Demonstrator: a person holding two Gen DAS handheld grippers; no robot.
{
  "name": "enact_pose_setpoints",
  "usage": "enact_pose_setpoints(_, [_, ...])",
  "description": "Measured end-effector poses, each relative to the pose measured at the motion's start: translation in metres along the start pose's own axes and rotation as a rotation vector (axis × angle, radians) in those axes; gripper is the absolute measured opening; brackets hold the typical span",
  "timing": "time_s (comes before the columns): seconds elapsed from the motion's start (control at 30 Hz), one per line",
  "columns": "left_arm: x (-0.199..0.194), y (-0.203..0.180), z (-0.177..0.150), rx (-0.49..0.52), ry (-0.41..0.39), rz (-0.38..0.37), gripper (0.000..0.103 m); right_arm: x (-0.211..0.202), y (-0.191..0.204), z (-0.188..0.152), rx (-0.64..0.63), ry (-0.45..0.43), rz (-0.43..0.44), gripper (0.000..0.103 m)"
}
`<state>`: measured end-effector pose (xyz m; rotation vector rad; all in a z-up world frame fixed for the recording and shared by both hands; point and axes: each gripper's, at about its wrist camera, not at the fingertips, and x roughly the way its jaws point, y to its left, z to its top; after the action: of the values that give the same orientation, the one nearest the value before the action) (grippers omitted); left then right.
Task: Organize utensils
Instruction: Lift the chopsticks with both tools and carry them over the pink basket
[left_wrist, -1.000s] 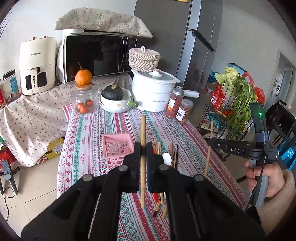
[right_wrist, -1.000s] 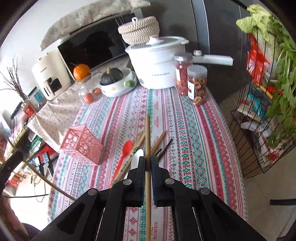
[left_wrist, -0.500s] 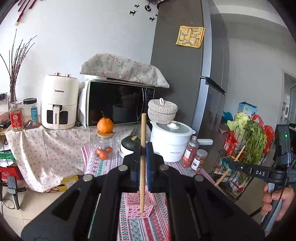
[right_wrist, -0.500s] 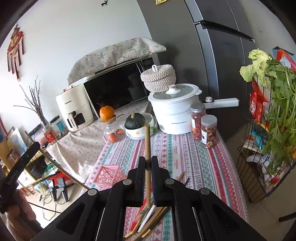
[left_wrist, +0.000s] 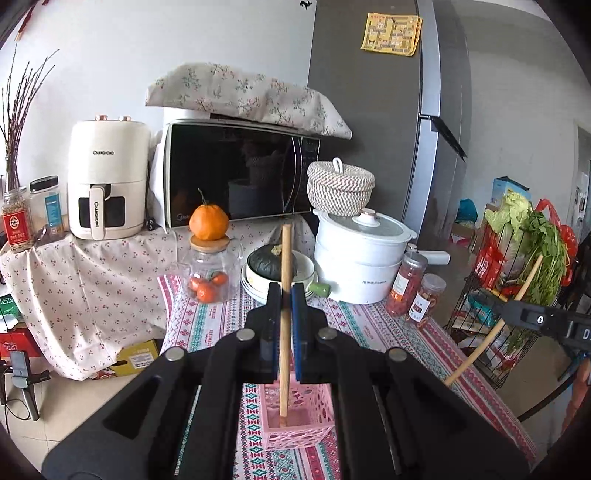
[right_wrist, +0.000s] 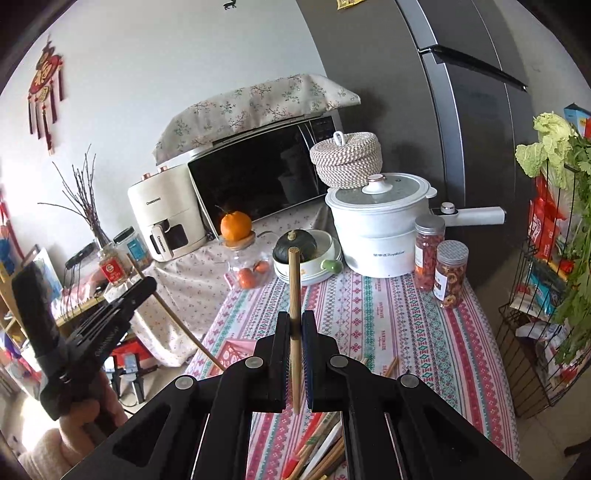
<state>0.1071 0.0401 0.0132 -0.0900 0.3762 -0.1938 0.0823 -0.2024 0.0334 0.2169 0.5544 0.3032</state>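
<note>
The left claw (left_wrist: 283, 314) was clamped tight on a wooden chopstick (left_wrist: 284, 295), holding it nearly upright with its lower tip down inside the pink basket (left_wrist: 295, 430), which sat right at 6 o'clock in the left wrist view. Looked like the drop-off step: next move probably called for letting go so the stick settles in the basket. The right claw (right_wrist: 294, 334) was clamped on a second chopstick (right_wrist: 293, 291), held above the loose utensil pile (right_wrist: 321, 454) on the tabletop (right_wrist: 388, 325), so that one likely goes in next. The basket was lattice plastic, square and open-topped; the sticks were smooth round wood. The cloth was woven with striped patterns. Further back at 1 o'clock sat a glossy white pot (left_wrist: 360, 266).
</note>
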Motion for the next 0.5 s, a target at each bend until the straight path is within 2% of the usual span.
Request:
enact_pose_setpoints(0.13, [0.013,-0.003,-0.006,0.005,0.065,-0.011,0.007,0.004,-0.002,-0.003,0.015,0.017,0.007,0.006])
enact_pose_setpoints(0.2, [0.014,-0.005,-0.008,0.014,0.090,-0.013,0.018,0.004,-0.003,-0.004,0.015,0.026,0.011,0.006])
enact_pose_setpoints(0.27, [0.012,-0.007,-0.009,0.021,0.101,-0.006,0.046,0.004,-0.002,-0.005,0.008,0.030,0.010,0.006])
enact_pose_setpoints(0.37, [0.002,-0.006,-0.007,0.010,0.101,0.003,0.061,0.002,0.000,-0.004,0.002,0.027,0.009,0.006])
enact_pose_setpoints(0.5, [-0.009,0.001,-0.007,-0.036,0.161,0.015,0.077,-0.001,0.004,-0.001,-0.003,0.010,0.016,0.006])
